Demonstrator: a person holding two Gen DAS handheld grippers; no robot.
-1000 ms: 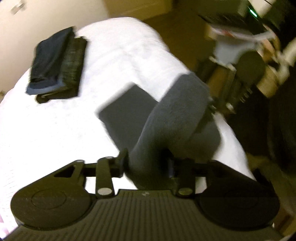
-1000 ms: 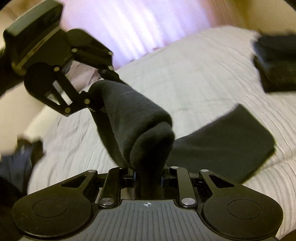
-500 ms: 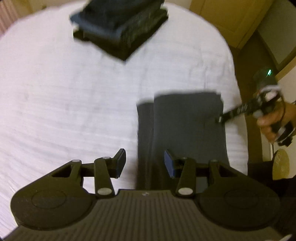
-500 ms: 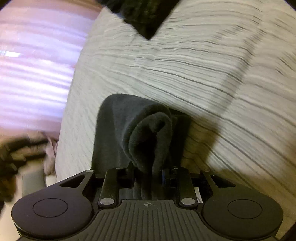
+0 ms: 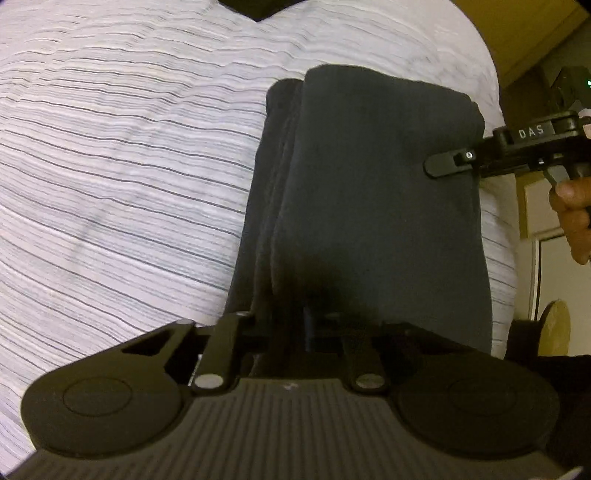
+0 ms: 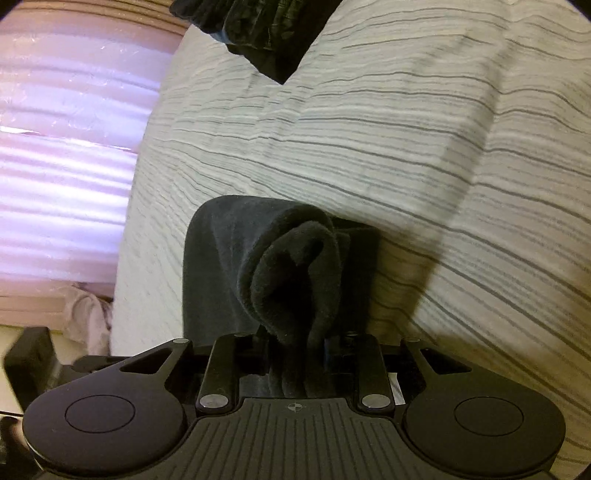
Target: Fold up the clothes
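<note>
Since a second ago, both of my grippers have come down and the dark garment [image 5: 369,206], then hanging in the air between them, now lies folded on the striped bed [image 5: 122,177]. My left gripper [image 5: 295,328] sits at the garment's near edge, its fingers closing over that edge, with cloth between them. My right gripper [image 6: 295,347] pinches a bunched fold of the same garment [image 6: 291,273] at its right edge; from the left wrist view I see that gripper's finger [image 5: 448,162] lying on the cloth, with the person's hand [image 5: 572,218] behind it. Left of the garment, open bedspread runs wide and bare. Right of it, the bed's edge lies just beside. Beyond the garment's far edge, well apart, one stack of folded dark clothes [image 6: 258,33] rests on the bed. I count one garment in work, one stack, two grippers.
</note>
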